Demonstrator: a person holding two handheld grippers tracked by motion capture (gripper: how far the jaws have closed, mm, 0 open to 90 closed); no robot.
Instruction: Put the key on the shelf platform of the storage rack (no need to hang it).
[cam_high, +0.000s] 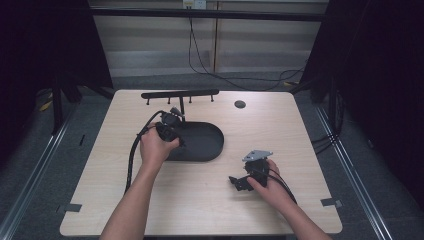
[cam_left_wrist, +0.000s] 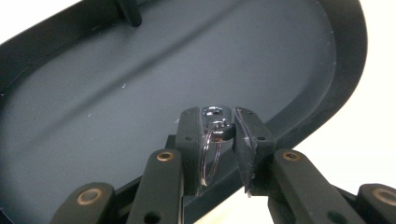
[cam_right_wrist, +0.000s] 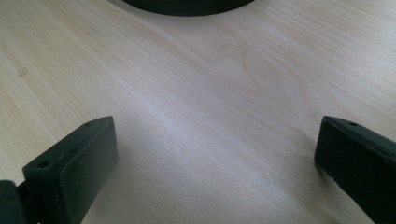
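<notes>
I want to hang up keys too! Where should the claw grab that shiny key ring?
Grab the key ring at its chunky silver top piece, as the left claw does now above the black tray. The thin loop hangs loose below and could slip; the top piece is thicker. Come from above, one jaw on each flat side.

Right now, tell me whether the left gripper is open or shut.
Shut: the left gripper pinches a silver metal key ring above the black oval tray.

High view overhead — table (cam_high: 200, 200), tool views close, sharing tray (cam_left_wrist: 140, 93)
</notes>
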